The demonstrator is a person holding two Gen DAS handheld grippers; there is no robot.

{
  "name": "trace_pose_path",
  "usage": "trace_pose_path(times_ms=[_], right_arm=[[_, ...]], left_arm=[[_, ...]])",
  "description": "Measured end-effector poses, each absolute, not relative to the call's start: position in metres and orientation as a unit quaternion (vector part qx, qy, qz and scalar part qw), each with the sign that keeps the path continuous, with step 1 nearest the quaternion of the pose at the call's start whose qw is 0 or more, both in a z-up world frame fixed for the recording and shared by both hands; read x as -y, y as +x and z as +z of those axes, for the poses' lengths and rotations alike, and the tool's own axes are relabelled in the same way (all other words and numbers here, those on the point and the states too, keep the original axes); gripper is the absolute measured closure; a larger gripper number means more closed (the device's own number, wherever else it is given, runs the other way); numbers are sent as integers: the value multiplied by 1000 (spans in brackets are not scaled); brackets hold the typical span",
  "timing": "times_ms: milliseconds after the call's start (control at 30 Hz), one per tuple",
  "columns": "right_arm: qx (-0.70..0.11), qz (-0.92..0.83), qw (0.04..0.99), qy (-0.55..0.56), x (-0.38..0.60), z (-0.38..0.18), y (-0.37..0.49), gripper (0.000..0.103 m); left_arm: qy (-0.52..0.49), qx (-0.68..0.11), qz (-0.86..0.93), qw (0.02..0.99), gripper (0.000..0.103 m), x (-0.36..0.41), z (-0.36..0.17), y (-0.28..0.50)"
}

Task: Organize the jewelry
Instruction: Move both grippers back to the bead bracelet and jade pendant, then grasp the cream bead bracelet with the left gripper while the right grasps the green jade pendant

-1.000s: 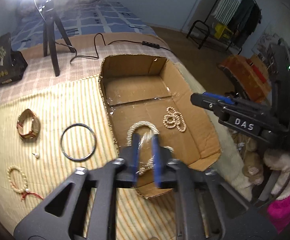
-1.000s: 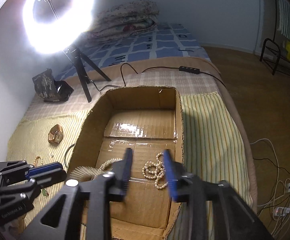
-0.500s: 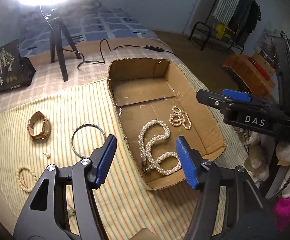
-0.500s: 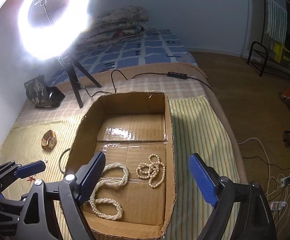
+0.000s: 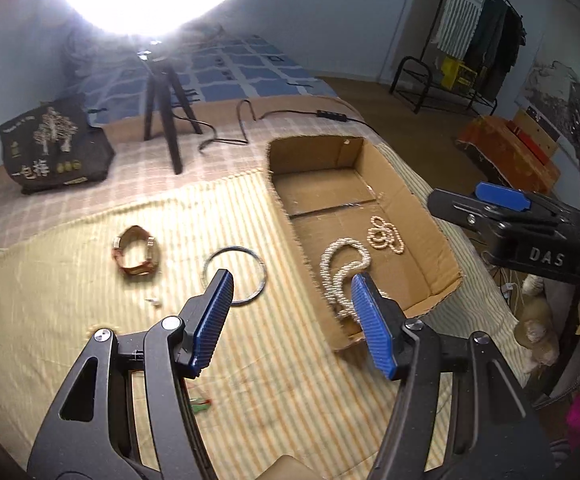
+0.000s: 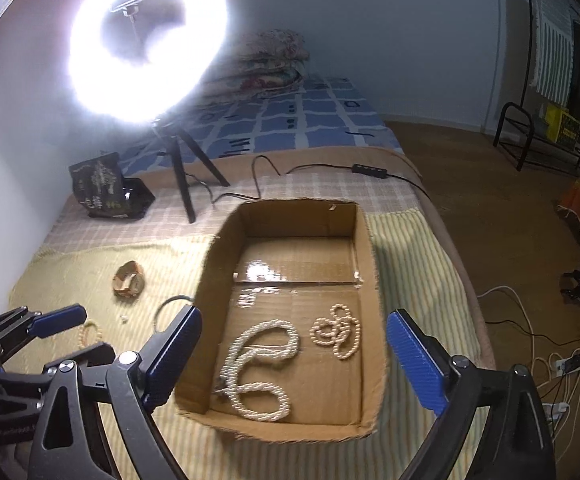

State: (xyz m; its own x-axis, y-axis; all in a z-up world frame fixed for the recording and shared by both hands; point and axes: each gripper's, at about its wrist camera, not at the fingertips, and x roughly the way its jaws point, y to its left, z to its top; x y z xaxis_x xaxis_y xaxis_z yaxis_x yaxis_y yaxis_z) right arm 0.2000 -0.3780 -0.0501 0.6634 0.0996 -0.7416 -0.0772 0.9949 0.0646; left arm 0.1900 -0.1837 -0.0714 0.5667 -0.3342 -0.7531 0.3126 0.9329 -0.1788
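right wrist: thick pearl rope (image 6: 258, 364) coiled lengthwise in box (image 6: 363, 240); right fingers (image 6: 413, 354) opening, left spread, empty.

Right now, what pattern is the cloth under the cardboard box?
Pale yellow cloth with thin stripes; clearest in the left wrist view.

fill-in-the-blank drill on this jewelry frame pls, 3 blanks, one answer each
1. The two pearl necklaces lie inside the ____.
2. The watch lies on the striped cloth, next to a thin metal ____.
3. The left gripper holds ____ between its fingers.

Missing words: cardboard box; bangle; nothing
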Motion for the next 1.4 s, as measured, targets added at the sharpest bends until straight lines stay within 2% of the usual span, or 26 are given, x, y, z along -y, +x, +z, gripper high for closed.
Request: trace_pose_path(times_ms=[400, 733, 833, 900, 967, 1133, 1333, 1400], right_arm=[[-394, 70, 916, -5, 327, -36, 172, 8], [-392, 144, 907, -62, 254, -62, 149, 8], [-416, 171, 890, -75, 230, -80, 150, 13], [-437, 192, 875, -79, 217, -95, 150, 20], [-457, 212, 860, -87, 204, -110, 150, 25], [-501, 232, 829, -94, 183, -146, 156, 35], [-526, 239, 810, -96, 173, -168, 162, 44], [-534, 239, 805, -96, 170, -174, 165, 50]], left_arm=[[-5, -419, -142, 897, 40, 110, -55, 180], [-40, -448, -86, 889, 40, 15, -82, 193], [-75, -466, -83, 877, 40, -6, -95, 201], [-87, -483, -84, 867, 40, -15, -107, 206], [-90, -498, -86, 858, 50, -16, -119, 210], [-109, -540, -93, 829, 61, -19, -149, 218], [-128, -559, -93, 814, 67, -19, -167, 230], [-127, -565, -96, 809, 70, -17, -174, 234]])
